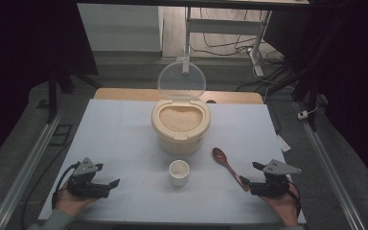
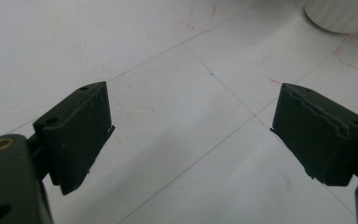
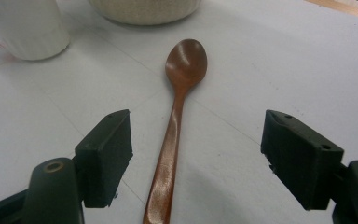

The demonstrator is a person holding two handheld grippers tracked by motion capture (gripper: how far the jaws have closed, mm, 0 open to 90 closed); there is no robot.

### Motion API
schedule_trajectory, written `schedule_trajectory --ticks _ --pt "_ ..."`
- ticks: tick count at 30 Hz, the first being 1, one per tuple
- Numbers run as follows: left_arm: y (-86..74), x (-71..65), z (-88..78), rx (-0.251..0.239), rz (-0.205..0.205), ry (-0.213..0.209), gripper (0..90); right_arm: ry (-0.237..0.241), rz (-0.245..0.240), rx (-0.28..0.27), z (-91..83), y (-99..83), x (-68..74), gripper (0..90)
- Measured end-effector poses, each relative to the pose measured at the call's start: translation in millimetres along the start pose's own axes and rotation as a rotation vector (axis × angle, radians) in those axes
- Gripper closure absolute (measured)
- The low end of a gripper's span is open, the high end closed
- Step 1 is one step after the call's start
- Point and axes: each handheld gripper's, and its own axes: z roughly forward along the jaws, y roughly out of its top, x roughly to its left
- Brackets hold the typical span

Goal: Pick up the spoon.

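White table cover (image 1: 124, 139) amid dark room; left claw (image 1: 109, 184), right claw (image 1: 247, 184) wide open, empty.

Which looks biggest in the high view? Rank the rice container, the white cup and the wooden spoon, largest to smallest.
1. rice container, largest by far.
2. wooden spoon, longer than the cup but thin.
3. white cup, smallest, though its area looks close to the spoon's.

wooden spoon (image 3: 177, 116) between spread fingers (image 3: 105, 156)

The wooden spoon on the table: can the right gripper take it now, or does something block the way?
Probably yes. The right gripper has its jaws open on either side of the wooden spoon handle, not yet touching it. The white cup and the rice container stand farther off.
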Motion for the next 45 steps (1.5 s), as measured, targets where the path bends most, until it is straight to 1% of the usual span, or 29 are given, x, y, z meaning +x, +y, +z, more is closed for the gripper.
schedule_trajectory --ticks 3,10,15,20,27,31,33,34,35,36,37,38,39,43,45 --pt "0.3 0.2 0.6 -0.004 0.0 -0.005 11.5 0.001 0.0 -0.003 -1.3 1.1 0.8 26.2" --pt "1.0 0.5 0.5 -0.006 0.004 -0.002 11.5 0.004 0.01 0.015 -1.6 1.8 1.9 26.9" --pt "1.6 -0.2 0.4 -0.012 0.014 -0.005 11.4 0.007 0.019 0.023 -0.8 3.0 3.0 27.9" --pt "1.8 0.7 2.3 -0.013 0.013 -0.003 11.3 0.009 0.03 0.02 -2.5 4.4 2.4 28.7" --pt "3.5 2.2 2.8 -0.022 0.007 -0.013 11.4 0.008 0.033 0.033 -1.9 11.9 1.4 29.9" --pt "2.5 0.1 4.5 -0.008 0.017 -0.02 11.4 -0.002 0.037 0.044 -4.2 20.5 3.7 31.1" --pt "2.0 -1.1 3.3 -0.01 0.019 -0.018 11.4 -0.007 0.03 0.063 -5.6 26.4 5.9 31.8" --pt "1.8 -1.7 1.9 -0.015 0.015 -0.017 11.4 -0.004 0.03 0.082 -6.2 30.2 7.2 31.8" --pt "1.7 -1.8 1.7 -0.015 0.014 -0.017 11.4 0.001 0.02 0.096 -6.6 34.1 8.0 31.9" --pt "1.7 -1.8 1.7 -0.015 0.014 -0.017 11.4 0.001 0.02 0.096 -6.6 34.1 8.0 31.9" --pt "1.6 -1.9 2.1 -0.014 0.014 -0.017 11.4 -0.001 0.016 0.115 -7.0 38.5 9.6 32.0" --pt "1.5 -1.9 3.2 -0.007 0.016 -0.016 11.4 0.007 0.008 0.15 -6.1 47.2 11.7 32.0" --pt "1.6 -1.9 3.7 -0.007 0.013 -0.014 11.4 0.012 0.004 0.17 -4.9 51.3 12.4 32.0" --pt "2.1 -1.1 4.0 -0.006 0.011 -0.016 11.4 0.024 0.022 0.227 2.9 66.6 12.6 32.2" --pt "1.9 -0.9 5.0 -0.004 0.009 -0.017 11.4 0.021 0.022 0.265 7.5 73.8 11.6 32.1"
